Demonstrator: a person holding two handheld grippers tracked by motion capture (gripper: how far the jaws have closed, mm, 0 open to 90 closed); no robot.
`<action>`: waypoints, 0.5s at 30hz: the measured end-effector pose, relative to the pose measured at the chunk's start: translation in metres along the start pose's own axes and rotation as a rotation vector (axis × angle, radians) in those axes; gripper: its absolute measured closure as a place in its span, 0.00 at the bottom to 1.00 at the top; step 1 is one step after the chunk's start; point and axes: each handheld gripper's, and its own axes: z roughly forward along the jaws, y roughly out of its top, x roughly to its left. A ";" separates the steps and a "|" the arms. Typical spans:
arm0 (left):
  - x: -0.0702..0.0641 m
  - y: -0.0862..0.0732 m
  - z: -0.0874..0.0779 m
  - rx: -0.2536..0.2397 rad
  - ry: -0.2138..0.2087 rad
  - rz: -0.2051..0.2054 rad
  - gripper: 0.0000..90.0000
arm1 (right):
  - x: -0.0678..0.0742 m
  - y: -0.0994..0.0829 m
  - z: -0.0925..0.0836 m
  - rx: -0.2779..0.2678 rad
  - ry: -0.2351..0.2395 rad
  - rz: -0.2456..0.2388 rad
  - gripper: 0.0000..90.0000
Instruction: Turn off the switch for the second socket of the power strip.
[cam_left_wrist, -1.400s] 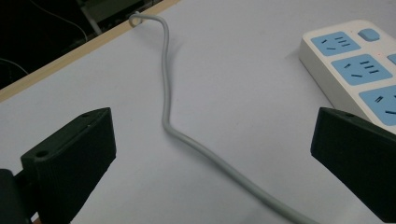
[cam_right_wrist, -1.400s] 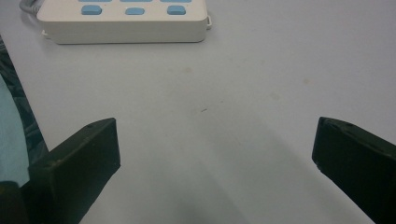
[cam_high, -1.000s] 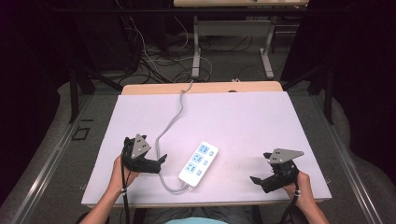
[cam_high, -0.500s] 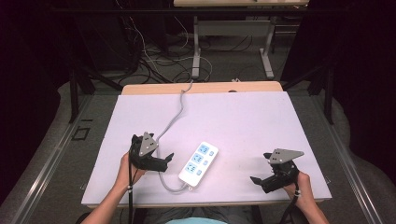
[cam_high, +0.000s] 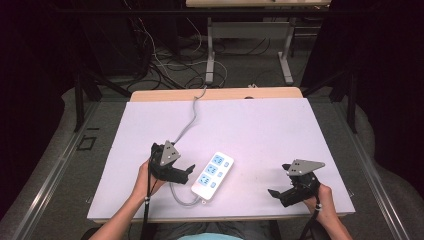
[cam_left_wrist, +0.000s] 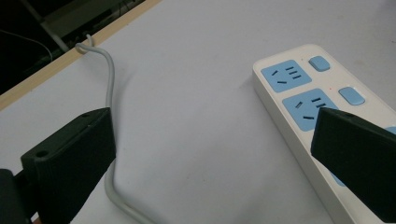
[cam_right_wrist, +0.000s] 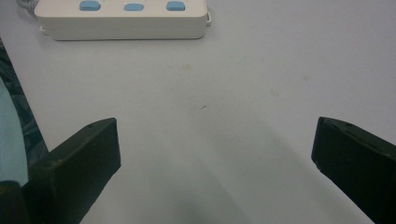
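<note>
Left gripper (cam_high: 186, 171), fingers apart, is nearing the power strip (cam_high: 212, 175) by the table's (cam_high: 280, 130) near edge: light, rigid, smooth plastic; its long sides are offering the best grip. Right gripper (cam_high: 274, 192) is waiting, fingers apart.

The high view looks forward and down over the whole worktop (cam_high: 260, 130). Each gripper view sits low and close, looking along its tongs. All three share the power strip (cam_high: 212, 176) (cam_left_wrist: 322, 107) (cam_right_wrist: 121, 18).

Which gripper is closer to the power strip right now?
Left. The left gripper sits right beside the power strip, jaws open and pointing at it, cord side. The right gripper is farther off across bare table, jaws open too.
</note>
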 end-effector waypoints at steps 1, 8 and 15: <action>-0.001 0.001 0.000 -0.007 0.001 -0.002 0.00 | 0.000 0.000 0.000 0.001 0.000 0.003 0.01; -0.003 0.006 0.006 -0.003 -0.037 -0.012 0.00 | 0.000 0.000 0.000 0.009 0.002 0.000 0.01; -0.011 0.010 0.015 0.026 -0.062 0.005 0.00 | 0.000 0.000 0.000 0.009 0.006 -0.005 0.01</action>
